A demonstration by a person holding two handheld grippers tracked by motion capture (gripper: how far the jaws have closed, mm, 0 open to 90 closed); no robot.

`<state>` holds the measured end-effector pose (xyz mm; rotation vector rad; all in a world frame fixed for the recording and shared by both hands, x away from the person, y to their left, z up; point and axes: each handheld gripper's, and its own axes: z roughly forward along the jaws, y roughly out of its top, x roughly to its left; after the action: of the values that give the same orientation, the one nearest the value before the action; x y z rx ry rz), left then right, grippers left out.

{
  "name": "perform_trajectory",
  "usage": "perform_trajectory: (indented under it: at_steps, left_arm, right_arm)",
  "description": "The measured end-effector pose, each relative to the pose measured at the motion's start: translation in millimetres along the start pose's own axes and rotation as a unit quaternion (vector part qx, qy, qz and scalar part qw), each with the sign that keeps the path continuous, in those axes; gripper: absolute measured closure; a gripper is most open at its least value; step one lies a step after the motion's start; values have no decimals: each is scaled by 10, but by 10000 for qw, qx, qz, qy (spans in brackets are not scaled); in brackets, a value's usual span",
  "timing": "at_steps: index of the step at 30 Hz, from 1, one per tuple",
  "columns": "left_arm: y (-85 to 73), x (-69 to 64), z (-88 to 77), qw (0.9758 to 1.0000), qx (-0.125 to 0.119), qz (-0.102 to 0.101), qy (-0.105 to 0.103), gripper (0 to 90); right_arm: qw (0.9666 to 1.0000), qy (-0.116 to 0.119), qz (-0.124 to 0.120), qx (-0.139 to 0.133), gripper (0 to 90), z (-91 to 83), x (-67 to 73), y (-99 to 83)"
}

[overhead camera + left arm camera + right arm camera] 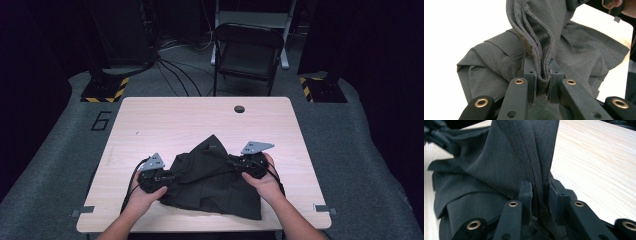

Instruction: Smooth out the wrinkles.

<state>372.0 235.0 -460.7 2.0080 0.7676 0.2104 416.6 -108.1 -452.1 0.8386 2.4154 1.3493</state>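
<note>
Pinching dark grey woven cloth garment (212, 177) w/ both claws, left gripper (541, 80) clamped on folded hem, right gripper (540, 192) nipping seam, over pale wooden table (170, 120).

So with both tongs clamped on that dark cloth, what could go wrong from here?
The left tongs pinch only a narrow hemmed fold of the dark garment, so a pull could slip the stacked layers free. The right tongs grip a similarly thin bunched edge, which may tear loose unevenly. The rest of the cloth lies crumpled on the table, so lifting may drag it rather than spread it.
</note>
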Motion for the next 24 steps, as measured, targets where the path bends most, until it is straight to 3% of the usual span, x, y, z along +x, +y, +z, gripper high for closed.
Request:
perform_trajectory:
  at_steps: [4, 13, 24]
  left_arm:
    - [14, -26, -23, 9998, 99, 125, -78, 813]
    - [-77, -64, -61, 9981, 338, 416, -305, 784]
    - [-215, -107, -68, 9982, 385, 217, -408, 716]
  right_arm:
    - [9999, 3, -143, 58, 716, -59, 88, -60]
    - [9996, 42, -183, 204, 680, -159, 216, -257]
    - [9990, 163, 45, 407, 642, -231, 270, -433]
